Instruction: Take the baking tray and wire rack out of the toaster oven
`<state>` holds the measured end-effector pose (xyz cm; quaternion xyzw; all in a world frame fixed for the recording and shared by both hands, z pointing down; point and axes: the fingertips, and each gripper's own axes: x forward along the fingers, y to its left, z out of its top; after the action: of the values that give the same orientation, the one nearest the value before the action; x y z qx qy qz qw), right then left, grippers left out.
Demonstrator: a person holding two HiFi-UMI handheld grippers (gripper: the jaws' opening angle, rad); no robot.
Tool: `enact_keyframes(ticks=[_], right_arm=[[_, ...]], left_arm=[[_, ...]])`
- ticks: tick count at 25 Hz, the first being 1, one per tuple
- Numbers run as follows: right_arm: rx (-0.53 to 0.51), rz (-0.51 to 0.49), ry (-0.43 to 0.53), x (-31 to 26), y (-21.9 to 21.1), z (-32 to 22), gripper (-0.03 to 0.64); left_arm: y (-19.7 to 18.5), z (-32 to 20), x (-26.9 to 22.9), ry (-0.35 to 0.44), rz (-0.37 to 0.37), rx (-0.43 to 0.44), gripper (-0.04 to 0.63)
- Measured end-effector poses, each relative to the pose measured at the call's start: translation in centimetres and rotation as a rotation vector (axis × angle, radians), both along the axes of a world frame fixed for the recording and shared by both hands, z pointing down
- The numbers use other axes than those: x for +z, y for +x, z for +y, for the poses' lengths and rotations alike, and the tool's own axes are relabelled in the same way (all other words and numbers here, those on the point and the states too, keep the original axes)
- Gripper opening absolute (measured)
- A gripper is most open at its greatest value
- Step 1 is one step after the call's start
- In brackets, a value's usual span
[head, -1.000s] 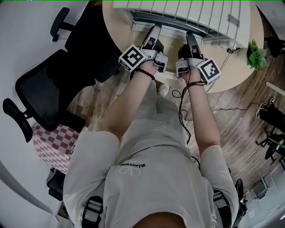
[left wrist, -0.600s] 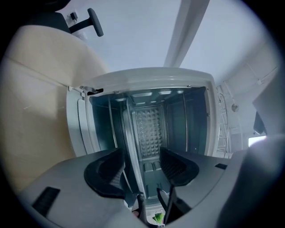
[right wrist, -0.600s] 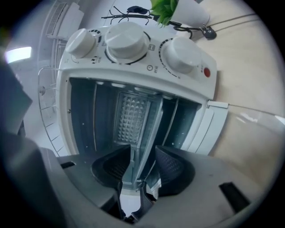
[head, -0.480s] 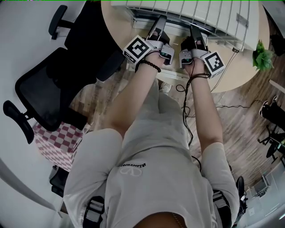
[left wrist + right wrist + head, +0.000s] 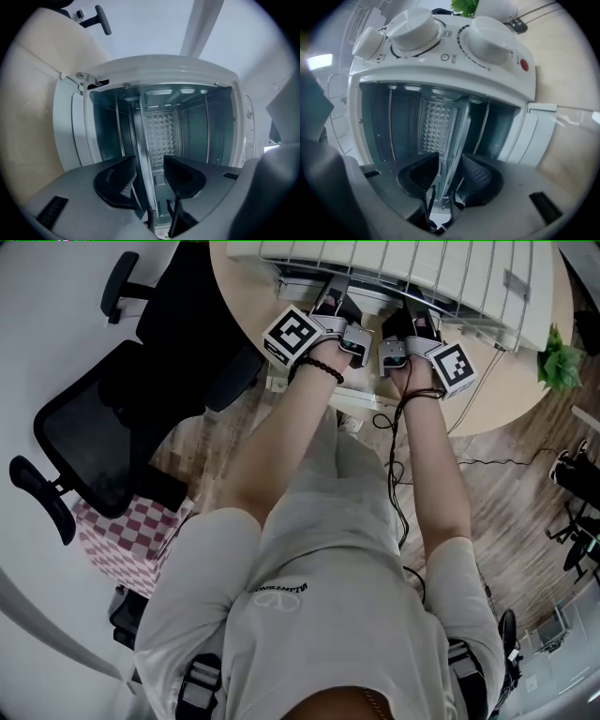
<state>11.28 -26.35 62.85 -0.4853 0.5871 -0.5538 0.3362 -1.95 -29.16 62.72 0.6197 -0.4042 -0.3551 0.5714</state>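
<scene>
Now the baking tray (image 5: pixel 142 145) sits inside the open toaster oven (image 5: pixel 159 70), its edge between the spread jaws of left gripper (image 5: pixel 150 164) and right gripper (image 5: pixel 450 159), both just closing, neither pinching yet; the oven stands on a round beige table (image 5: pixel 246 329) beside a black chair (image 5: pixel 103 427)

Round pale wooden table (image 5: pixel 502 381), white toaster oven (image 5: pixel 412 268) standing on it, small green plant (image 5: pixel 555 357) apparently at its edge

It looks like an office: black swivel chairs (image 5: pixel 94 446) stand beside a round pale wooden worktop (image 5: pixel 511 381) with a white toaster oven (image 5: pixel 403 263) and a small green plant (image 5: pixel 555 357), over a wood-plank floor (image 5: pixel 511 531).
</scene>
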Motion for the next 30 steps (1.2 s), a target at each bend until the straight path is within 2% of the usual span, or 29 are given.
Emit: enact_keyframes(ticks=[7, 9, 16, 18, 30], right_arm=[[0.016, -0.014, -0.01, 0.3, 0.3, -0.7, 0.16], [0.022, -0.025, -0.018, 0.3, 0.3, -0.8, 0.124], [0.028, -0.02, -0.017, 1.2, 0.9, -0.9, 0.069], [0.029, -0.041, -0.001, 0.6, 0.5, -1.2, 0.043], [0.047, -0.117, 0.025, 0.2, 0.2, -1.0, 0.026]], left_arm=[[-0.5, -0.8, 0.7, -0.009, -0.021, -0.027, 0.103], [-0.4, -0.9, 0.7, -0.004, -0.024, -0.028, 0.071], [-0.3, -0.8, 0.6, 0.024, -0.007, -0.045, 0.055], [-0.4, -0.8, 0.5, 0.03, 0.007, -0.052, 0.049], [-0.5, -0.5, -0.1, 0.066, 0.133, -0.094, 0.005]])
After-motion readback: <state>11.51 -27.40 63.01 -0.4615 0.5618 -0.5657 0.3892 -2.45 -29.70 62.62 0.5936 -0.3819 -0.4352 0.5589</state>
